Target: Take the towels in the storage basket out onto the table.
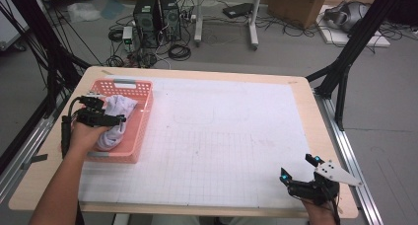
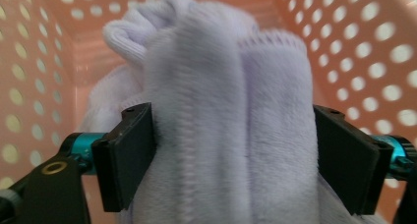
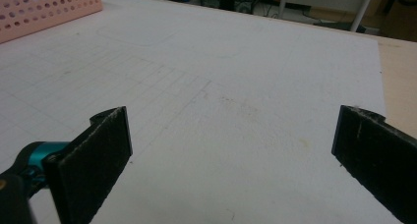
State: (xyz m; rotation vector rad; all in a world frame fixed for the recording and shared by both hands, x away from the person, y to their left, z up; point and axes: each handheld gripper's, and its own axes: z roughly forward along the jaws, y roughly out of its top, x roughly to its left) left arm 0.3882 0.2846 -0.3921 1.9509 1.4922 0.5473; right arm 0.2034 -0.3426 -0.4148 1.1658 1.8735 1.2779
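Observation:
A pink perforated basket point(image 1: 134, 87) stands at the table's left side and holds a bundled white towel point(image 1: 120, 105). My left gripper point(image 1: 106, 110) reaches into the basket. In the left gripper view its two black jaws press on either side of the towel point(image 2: 221, 62), which bulges up between them, with the basket wall point(image 2: 354, 47) behind. My right gripper point(image 1: 297, 167) rests near the table's front right corner. Its jaws stand wide apart over the bare mat, with nothing between them point(image 3: 233, 123).
A white gridded mat point(image 1: 222, 136) covers most of the wooden table point(image 1: 328, 136). The basket's corner point(image 3: 44, 8) shows far left in the right gripper view. Beyond the table's far edge are computer towers point(image 1: 156, 18), cables and black frame legs point(image 1: 345, 62).

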